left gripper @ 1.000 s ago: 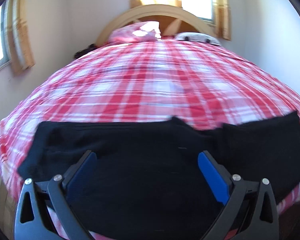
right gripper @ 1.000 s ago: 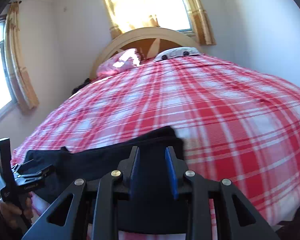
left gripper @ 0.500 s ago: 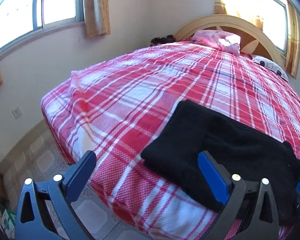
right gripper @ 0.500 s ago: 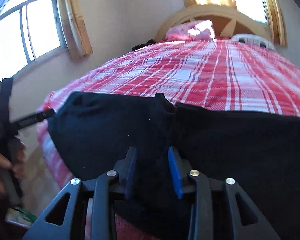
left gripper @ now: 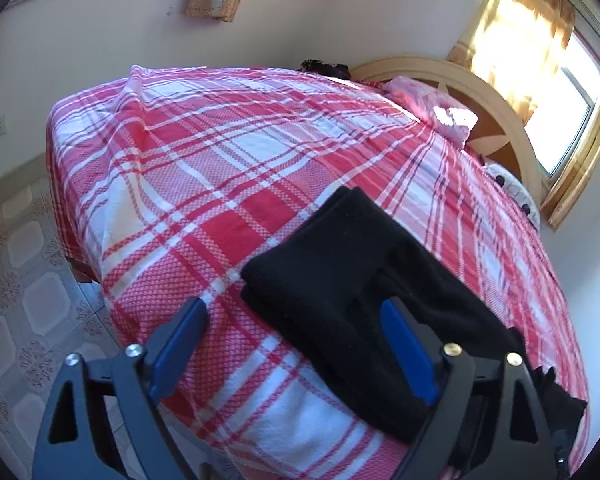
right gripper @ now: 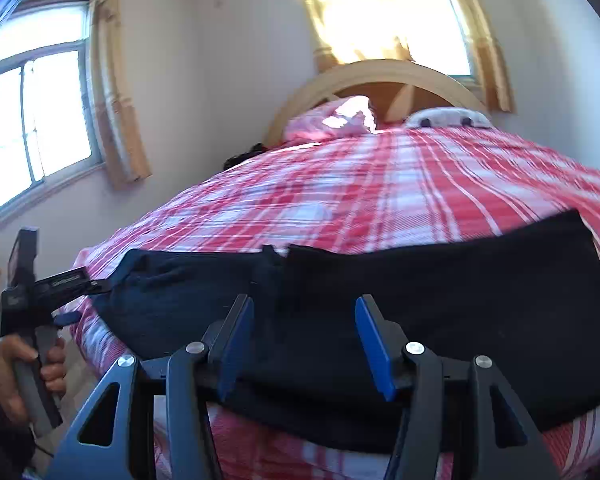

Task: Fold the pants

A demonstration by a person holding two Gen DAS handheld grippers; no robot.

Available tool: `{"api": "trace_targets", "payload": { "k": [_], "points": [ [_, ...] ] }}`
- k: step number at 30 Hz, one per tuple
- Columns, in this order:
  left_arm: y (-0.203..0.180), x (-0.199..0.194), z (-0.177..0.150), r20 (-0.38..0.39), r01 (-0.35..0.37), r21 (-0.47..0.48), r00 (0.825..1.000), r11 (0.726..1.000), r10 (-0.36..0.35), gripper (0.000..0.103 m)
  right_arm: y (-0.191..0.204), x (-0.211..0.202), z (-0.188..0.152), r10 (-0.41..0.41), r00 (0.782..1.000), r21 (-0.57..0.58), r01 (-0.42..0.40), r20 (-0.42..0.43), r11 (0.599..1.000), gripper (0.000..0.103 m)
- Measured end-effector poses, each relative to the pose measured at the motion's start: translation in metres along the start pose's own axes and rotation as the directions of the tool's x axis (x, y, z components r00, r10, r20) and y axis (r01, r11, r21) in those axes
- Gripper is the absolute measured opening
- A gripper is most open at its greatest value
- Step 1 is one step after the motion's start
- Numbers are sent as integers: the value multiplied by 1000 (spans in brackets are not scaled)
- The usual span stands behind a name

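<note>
The black fleece pants lay flat across the foot end of the bed with the red-and-white plaid cover, stretching from 9 to 3 o'clock in the right wrist view, their folded end sitting toward 3 o'clock in the left wrist view. The right gripper hovered low over the middle of the cloth with its blue-padded jaws parted, gripping nothing. The left gripper had its jaws spread wide, one finger over the plaid cover and the other over the pants' end, holding nothing. A pink pillow and a curved wooden headboard stood at 12 o'clock.
</note>
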State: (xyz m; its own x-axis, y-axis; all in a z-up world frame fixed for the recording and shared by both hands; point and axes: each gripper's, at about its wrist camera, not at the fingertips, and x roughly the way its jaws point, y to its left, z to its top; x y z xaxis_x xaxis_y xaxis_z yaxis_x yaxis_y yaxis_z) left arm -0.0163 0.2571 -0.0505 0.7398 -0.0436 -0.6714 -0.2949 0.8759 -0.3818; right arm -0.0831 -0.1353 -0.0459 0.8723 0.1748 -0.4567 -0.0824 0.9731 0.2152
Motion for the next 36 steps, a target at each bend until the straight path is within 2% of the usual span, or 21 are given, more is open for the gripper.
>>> {"api": "trace_targets", "payload": {
  "k": [2, 4, 5, 11, 13, 15, 17, 19, 23, 28, 29, 31, 32, 34, 36],
  "points": [
    [-2, 1, 0, -7, 39, -14, 999, 999, -39, 88, -15, 5, -2, -9, 999, 59, 11, -42, 998, 55],
    [-4, 5, 1, -18, 64, -21, 998, 998, -64, 81, -25, 8, -6, 11, 998, 115, -4, -59, 993, 55],
    [-4, 8, 0, -34, 80, -30, 996, 996, -81, 77, -25, 7, -6, 15, 999, 114, -9, -50, 993, 55],
    [-4, -4, -5, -15, 134, -72, 991, 988, -135, 75, -17, 8, -10, -15, 999, 55, 18, -45, 998, 56],
    [-12, -13, -8, 12, 157, -33, 988, 987, -157, 75, -18, 9, -10, -14, 999, 56, 16, -43, 998, 56],
    [-17, -8, -9, -21, 153, -22, 988, 988, -153, 75, -19, 8, -10, -13, 999, 57, 15, -41, 998, 56],
    [-8, 4, -12, -86, 146, -118, 984, 982, -157, 73, -19, 8, -10, -11, 999, 59, 13, -40, 998, 57],
    [-4, 0, -13, -46, 146, -156, 987, 977, -155, 73, -20, 8, -11, -8, 999, 62, 10, -40, 998, 57],
    [-7, 8, -6, -50, 131, -167, 989, 977, -141, 73, -21, 7, -11, -5, 999, 64, 7, -38, 998, 57],
    [2, 15, -1, -6, 166, -276, 985, 947, -174, 73, -21, 6, -11, -2, 999, 65, 4, -33, 998, 57],
    [2, 15, -1, 3, 166, -280, 985, 945, -172, 69, -22, 6, -11, 1, 1000, 70, 1, -31, 998, 57],
    [0, 15, 0, 10, 155, -259, 987, 953, -158, 41, -23, 6, -11, 2, 1000, 74, 1, -28, 997, 57],
    [-1, 18, -1, -7, 154, -244, 987, 957, -160, 22, -22, 6, -11, -1, 1000, 72, 3, -28, 997, 57],
    [-2, 19, -2, -9, 160, -238, 986, 958, -167, 21, -21, 7, -11, -7, 1000, 64, 9, -30, 998, 57],
    [-8, 13, -1, 9, 162, -190, 987, 968, -163, 19, -21, 7, -11, -4, 999, 67, 6, -35, 998, 57]
  ]
}}
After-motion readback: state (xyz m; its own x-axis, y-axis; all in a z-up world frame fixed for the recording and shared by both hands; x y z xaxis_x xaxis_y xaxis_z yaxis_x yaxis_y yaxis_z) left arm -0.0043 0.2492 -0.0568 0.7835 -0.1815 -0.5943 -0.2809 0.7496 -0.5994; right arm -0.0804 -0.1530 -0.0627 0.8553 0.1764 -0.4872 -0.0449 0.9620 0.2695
